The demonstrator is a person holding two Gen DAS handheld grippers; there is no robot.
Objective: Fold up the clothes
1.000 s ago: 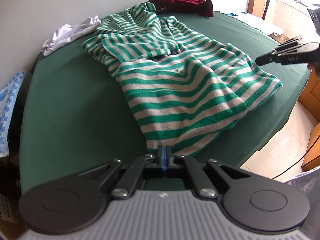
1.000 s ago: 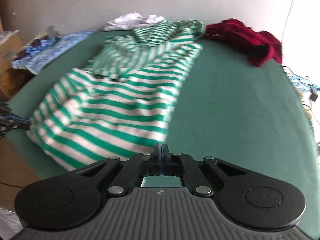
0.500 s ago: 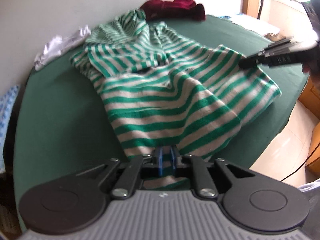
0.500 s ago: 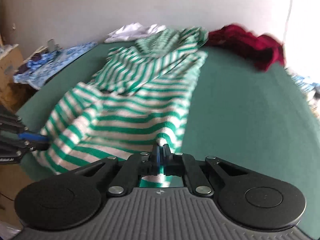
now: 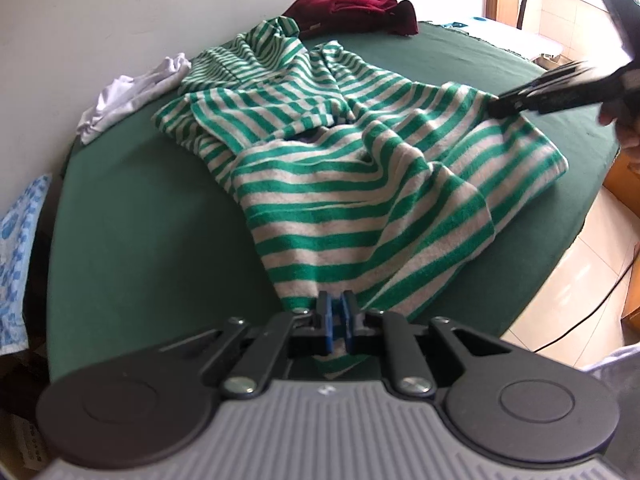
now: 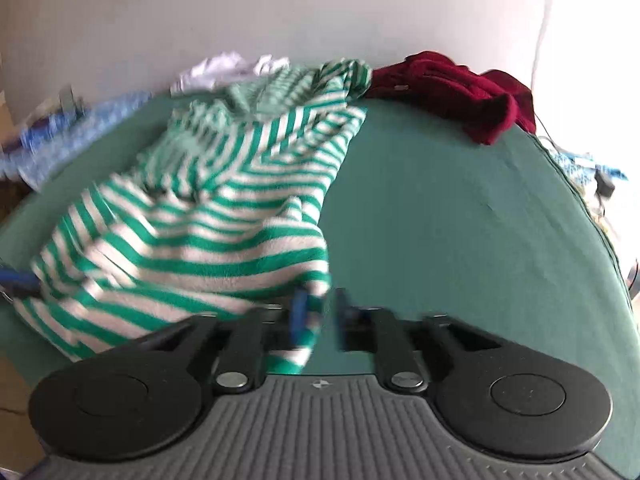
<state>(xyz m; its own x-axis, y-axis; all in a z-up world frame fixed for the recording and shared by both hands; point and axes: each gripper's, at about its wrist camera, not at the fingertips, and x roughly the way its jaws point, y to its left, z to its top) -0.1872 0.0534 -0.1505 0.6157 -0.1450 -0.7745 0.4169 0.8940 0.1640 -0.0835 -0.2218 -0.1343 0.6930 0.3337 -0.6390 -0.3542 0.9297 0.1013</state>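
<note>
No text, label, brand, number or sign can be read anywhere in either view.

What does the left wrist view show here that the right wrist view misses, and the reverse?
Only the left wrist view: pale floor tiles off the table edge and the right gripper at the sweater's far corner.

Only the right wrist view: the right gripper's own jaws opening, the sweater's edge between them, and blue patterned cloth off the right edge.

Both: the striped sweater on the green table, the dark red garment and white cloth.
</note>
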